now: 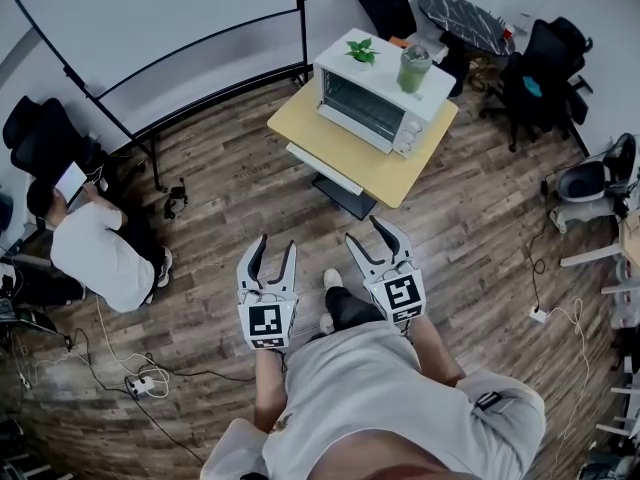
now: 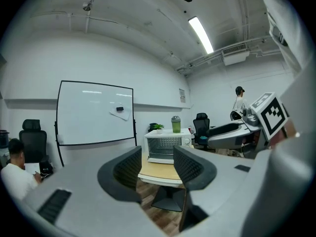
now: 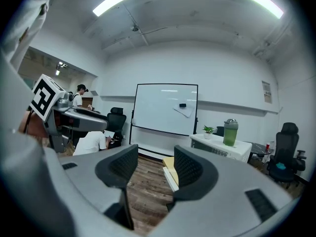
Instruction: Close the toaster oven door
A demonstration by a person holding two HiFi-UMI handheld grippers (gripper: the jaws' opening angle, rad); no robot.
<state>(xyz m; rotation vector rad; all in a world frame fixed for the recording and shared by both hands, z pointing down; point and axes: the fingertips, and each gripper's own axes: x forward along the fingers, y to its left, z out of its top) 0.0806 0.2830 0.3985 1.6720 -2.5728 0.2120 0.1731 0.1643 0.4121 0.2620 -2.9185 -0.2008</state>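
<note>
So, the toaster oven (image 1: 375, 108) sat on a small wooden table (image 1: 400, 180), with its glass front turned toward the person holding the grippers. From these views it was hard to say whether the door was fully up or cracked. On top of the oven there was a little potted plant (image 1: 361, 51) at one end and a green lidded cup (image 1: 414, 68) beside it. Both grippers were well short of the oven, out over the wood floor (image 1: 470, 228) and pointed at it. The left gripper (image 1: 276, 244) had its fingers (image 2: 123, 174) spread a bit with nothing between them, just the oven showing through the gap. The right gripper (image 1: 365, 230) had its fingers (image 3: 190, 169) apart too, and empty. A whiteboard (image 1: 160, 28) stood off to the oven's left, and a person in a white shirt (image 1: 95, 253) sat on the floor further that way.
</note>
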